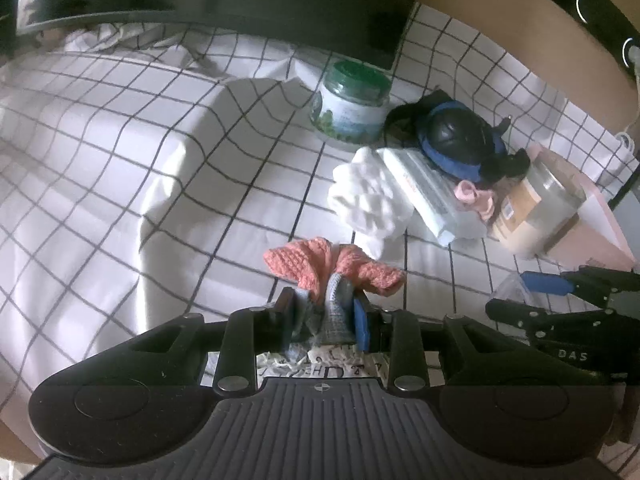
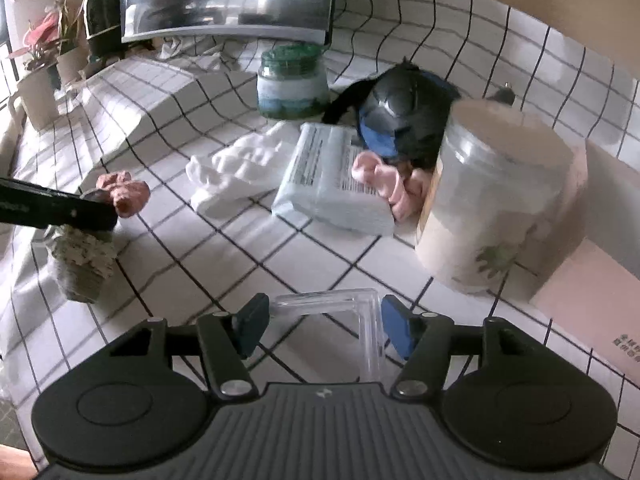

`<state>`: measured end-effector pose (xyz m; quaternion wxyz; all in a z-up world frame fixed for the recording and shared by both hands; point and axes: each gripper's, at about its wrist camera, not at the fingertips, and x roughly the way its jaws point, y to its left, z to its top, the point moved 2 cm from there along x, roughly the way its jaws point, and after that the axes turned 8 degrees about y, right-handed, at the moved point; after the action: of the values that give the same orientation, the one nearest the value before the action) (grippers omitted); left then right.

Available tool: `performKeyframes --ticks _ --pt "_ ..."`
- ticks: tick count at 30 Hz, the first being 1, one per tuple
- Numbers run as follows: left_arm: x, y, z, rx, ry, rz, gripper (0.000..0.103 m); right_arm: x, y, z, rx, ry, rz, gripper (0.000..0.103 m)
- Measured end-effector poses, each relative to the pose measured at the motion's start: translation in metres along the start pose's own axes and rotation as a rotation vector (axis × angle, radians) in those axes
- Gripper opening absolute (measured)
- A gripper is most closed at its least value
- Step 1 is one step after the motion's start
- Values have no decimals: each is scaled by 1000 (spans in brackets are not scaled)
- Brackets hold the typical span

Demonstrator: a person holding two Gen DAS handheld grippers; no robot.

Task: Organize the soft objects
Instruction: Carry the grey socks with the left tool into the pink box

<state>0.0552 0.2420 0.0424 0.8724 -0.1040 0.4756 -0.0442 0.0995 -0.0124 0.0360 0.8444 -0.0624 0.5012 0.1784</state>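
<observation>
My left gripper clamps an orange-and-grey sock, lifted above the table mid-surface. My right gripper is part open, straddling a clear box corner, pads not touching.

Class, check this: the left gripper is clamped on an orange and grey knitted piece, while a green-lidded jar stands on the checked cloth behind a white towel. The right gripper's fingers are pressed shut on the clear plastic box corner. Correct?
One error. In the right wrist view, the right gripper is open: its fingers straddle the clear plastic box corner without pressing it. The rest holds.
</observation>
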Motion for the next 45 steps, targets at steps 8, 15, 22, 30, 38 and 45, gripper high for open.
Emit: performKeyframes --ticks 8,15,22,30,38,45 --pt "-36 -28 79 103 -170 -48 33 -78 7 52 -50 -205 -10 62" --pt "-58 -113 174 293 -327 -101 33 -156 -45 100 -36 -401 -229 62" --pt "-46 -209 210 379 -291 -263 33 -188 -134 87 157 -412 -443 62" --pt "1 -317 211 480 -161 -406 33 -169 -200 55 321 -367 -504 62" --pt "65 -379 209 460 10 -515 45 -123 -218 32 395 -322 -458 71" --pt "132 -405 159 664 179 -234 47 -109 -207 7 355 -237 -457 72"
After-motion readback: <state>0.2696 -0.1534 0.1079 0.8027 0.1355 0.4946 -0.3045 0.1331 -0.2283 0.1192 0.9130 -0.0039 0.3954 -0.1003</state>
